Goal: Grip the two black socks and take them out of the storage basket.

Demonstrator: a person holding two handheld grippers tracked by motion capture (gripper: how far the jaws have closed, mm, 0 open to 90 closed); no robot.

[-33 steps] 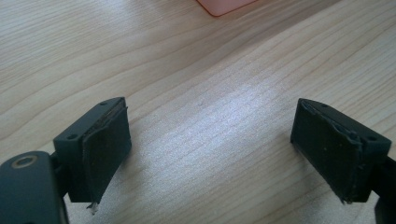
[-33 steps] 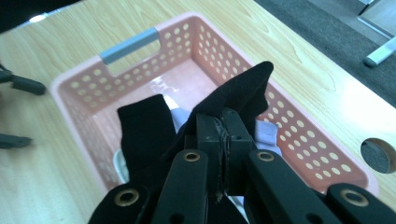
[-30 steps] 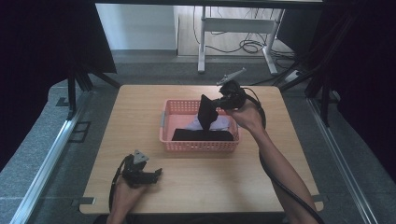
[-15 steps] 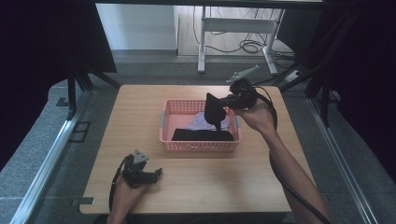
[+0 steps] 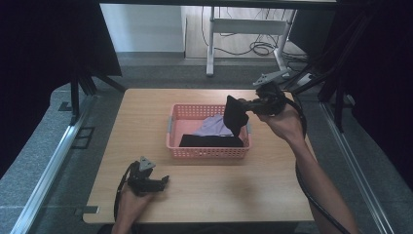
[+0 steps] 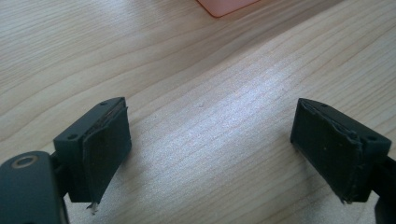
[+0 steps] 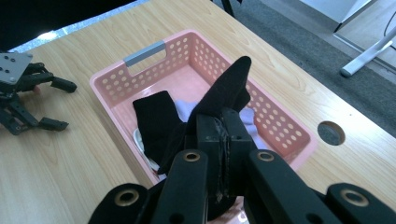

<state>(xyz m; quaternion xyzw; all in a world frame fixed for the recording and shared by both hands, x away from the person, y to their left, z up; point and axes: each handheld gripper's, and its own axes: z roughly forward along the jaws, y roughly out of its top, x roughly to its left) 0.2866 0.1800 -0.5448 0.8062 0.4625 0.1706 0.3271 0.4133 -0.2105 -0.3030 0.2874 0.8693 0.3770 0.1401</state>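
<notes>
While the right gripper pinches a black cloth at centre right of the high view, jaws clamped on its upper edge, the piece hangs clear above the pink basket, probably so it lifts free of the remaining laundry. Its long axis runs roughly vertical, loose end down. At lower left, the left gripper rests on the table, jaws wide and empty.

At the centre of the high view, a pink basket pierced with rows of small holes is showing a grey handle at one end. Inside it, a black cloth is lying beside a pale lilac cloth. Another black cloth is hanging from the black right tool. The black left tool, lower left, is resting on the light wood-grained table.
</notes>
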